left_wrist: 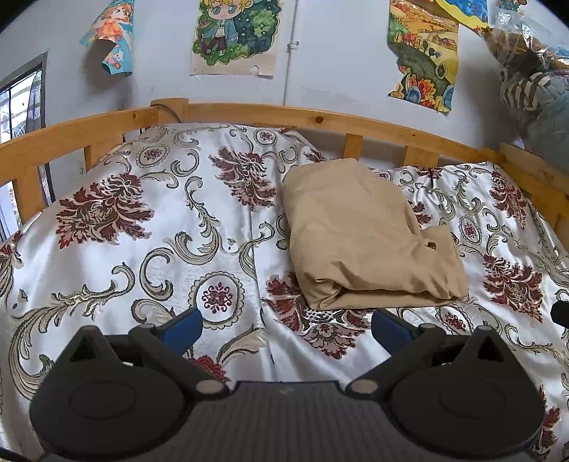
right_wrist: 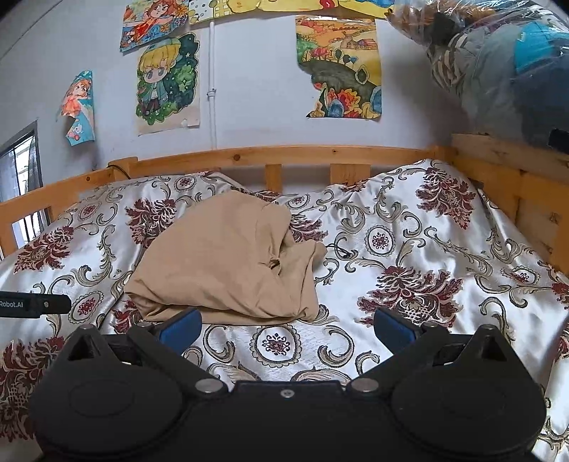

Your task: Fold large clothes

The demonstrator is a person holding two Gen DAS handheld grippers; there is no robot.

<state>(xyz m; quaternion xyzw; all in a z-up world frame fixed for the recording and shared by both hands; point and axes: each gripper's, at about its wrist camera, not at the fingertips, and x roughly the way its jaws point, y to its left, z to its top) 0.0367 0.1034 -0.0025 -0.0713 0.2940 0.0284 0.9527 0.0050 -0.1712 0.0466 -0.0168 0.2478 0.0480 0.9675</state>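
A tan garment [left_wrist: 366,238] lies folded into a thick bundle on the floral bedspread [left_wrist: 170,227], right of centre in the left wrist view. In the right wrist view the tan garment [right_wrist: 227,263] lies left of centre, its right side rumpled. My left gripper [left_wrist: 286,327] is open and empty, just in front of the bundle's near edge. My right gripper [right_wrist: 288,327] is open and empty, with its left blue finger [right_wrist: 181,325] at the garment's near edge. The left gripper's body [right_wrist: 33,305] shows at the left edge of the right wrist view.
A wooden bed rail [left_wrist: 249,115] runs along the back and both sides of the bed. Posters [left_wrist: 234,32] hang on the wall. A plastic bag of clothes [right_wrist: 498,67] sits on the right rail. A window [left_wrist: 21,103] is at the left.
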